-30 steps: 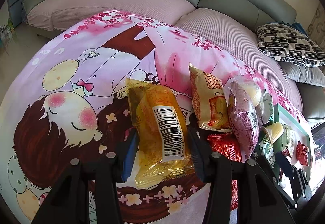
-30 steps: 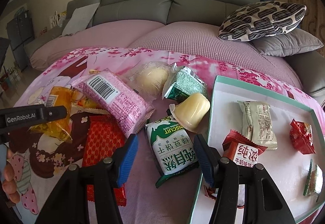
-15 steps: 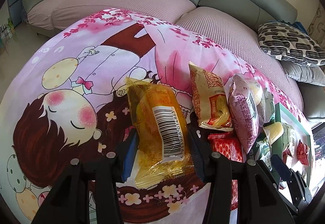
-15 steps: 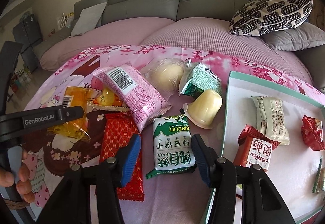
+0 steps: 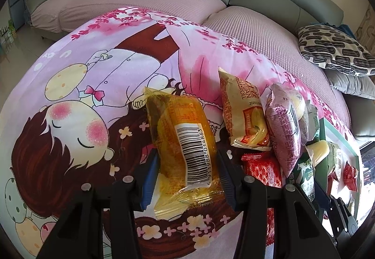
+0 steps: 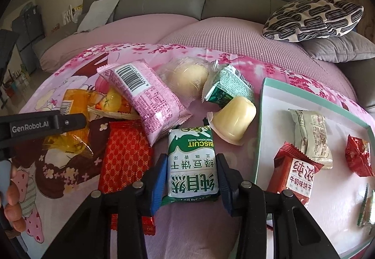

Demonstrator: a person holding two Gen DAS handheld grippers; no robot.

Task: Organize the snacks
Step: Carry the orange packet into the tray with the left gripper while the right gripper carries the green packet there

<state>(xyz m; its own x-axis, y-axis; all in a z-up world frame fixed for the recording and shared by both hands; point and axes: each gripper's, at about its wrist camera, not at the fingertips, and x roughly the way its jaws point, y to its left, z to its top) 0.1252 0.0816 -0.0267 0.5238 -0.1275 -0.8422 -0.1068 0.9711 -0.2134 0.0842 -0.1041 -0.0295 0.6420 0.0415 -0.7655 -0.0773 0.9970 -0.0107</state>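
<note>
Left tool clamped on the orange snack packet, resting on the cartoon-print cloth. Right tool just closing around the green biscuit packet, pads at both edges, just beside the teal-rimmed tray. Best squeezed gently at mid-width, lifted clear of the jelly cup, then set among the 4 or so snacks in the tray.

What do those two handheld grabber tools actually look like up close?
Both the left gripper and the right gripper are matte black plastic, with two angular fingers lined with ribbed blue pads and dotted with silver screws. White "GenRobot.AI" lettering marks the left one's side.
</note>
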